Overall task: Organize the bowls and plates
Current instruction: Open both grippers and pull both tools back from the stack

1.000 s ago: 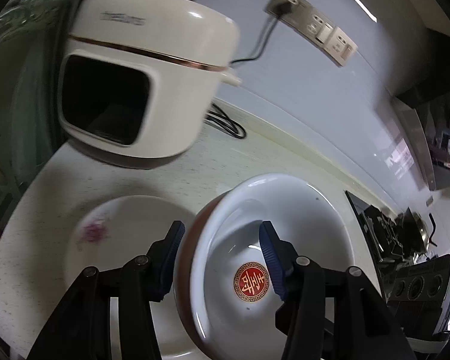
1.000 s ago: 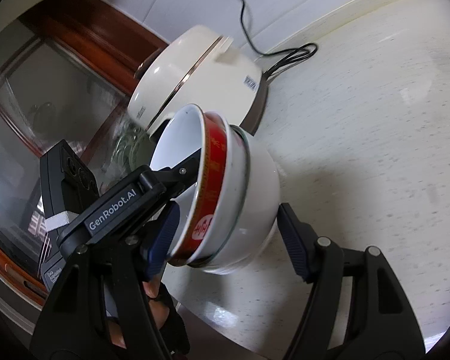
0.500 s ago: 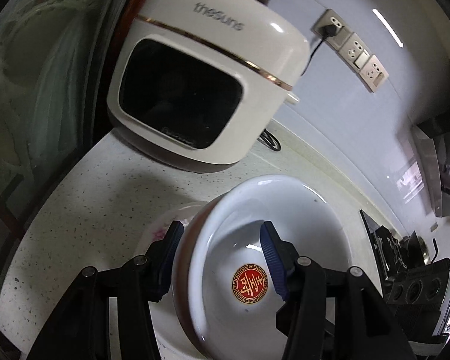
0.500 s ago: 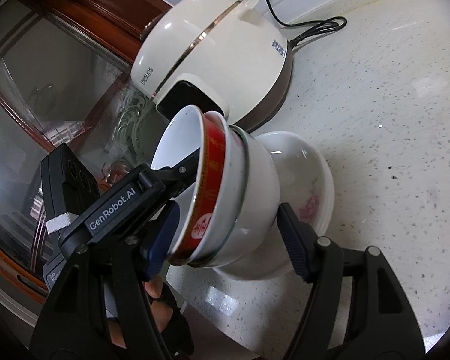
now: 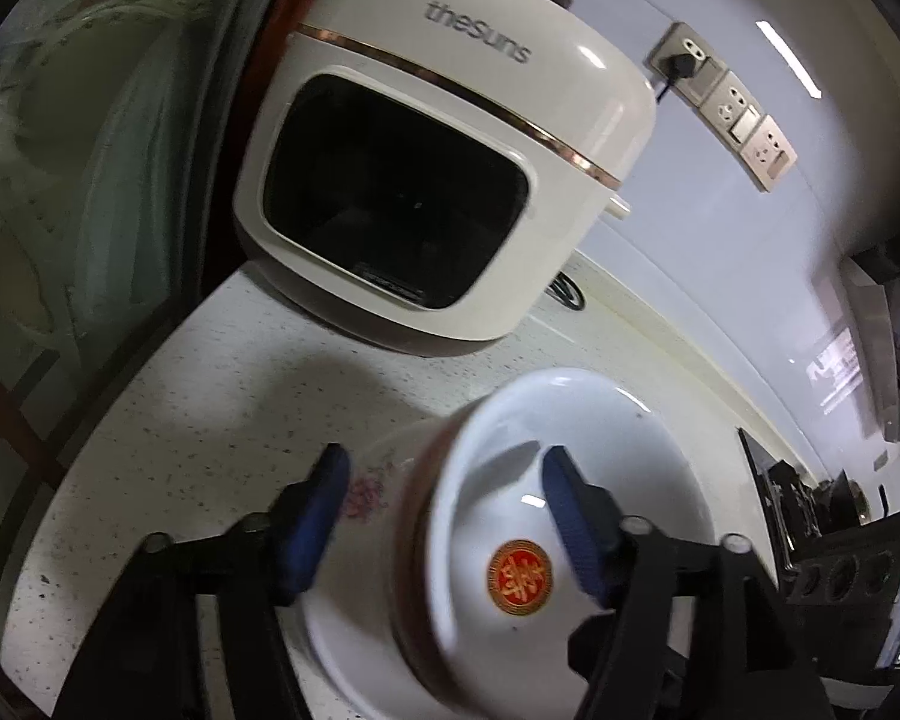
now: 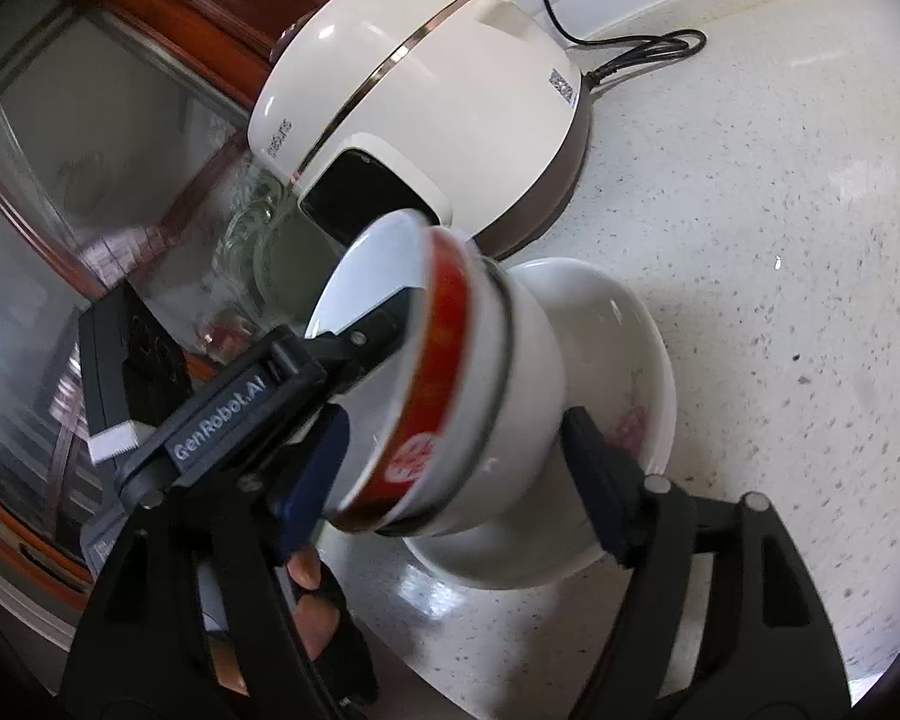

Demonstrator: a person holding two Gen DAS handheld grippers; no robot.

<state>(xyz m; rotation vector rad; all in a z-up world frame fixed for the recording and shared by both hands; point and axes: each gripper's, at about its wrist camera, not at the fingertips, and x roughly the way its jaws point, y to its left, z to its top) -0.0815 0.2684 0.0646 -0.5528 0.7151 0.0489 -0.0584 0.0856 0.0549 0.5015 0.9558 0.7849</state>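
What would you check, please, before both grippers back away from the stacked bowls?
1. Left gripper releasing: ok, jaws opening, left pad clear of the red bowl.
2. Right gripper releasing: ok, jaws opening, a gap shows at the right pad.
3. Stack seated in the flowered bowl: cannot tell; the stack leans on its side.
4. Stack stable once free: not ok, bowls tilted and blurred.
5. Rice cooker clear of the stack: ok.
6. Counter room for retreat: ok.
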